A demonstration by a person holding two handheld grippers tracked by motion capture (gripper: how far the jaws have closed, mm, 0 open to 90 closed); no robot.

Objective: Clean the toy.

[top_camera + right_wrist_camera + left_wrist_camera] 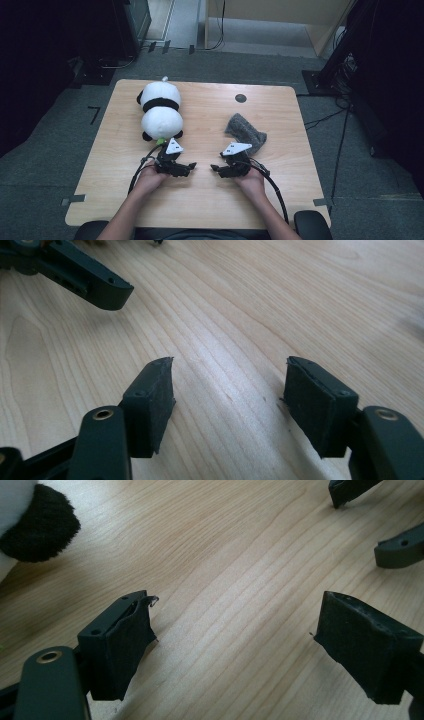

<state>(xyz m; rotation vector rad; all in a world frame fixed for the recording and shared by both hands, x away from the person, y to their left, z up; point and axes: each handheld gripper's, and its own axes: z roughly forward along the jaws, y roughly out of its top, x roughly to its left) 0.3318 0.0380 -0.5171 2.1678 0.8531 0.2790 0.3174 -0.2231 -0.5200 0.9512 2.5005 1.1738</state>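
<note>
Left hand-held gripper (235,630) near panda's black paw (40,525), empty.

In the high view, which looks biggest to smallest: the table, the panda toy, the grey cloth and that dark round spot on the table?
1. Table
2. Panda toy
3. Grey cloth, clearly smaller than the panda
4. Dark round spot, by far the smallest
</note>
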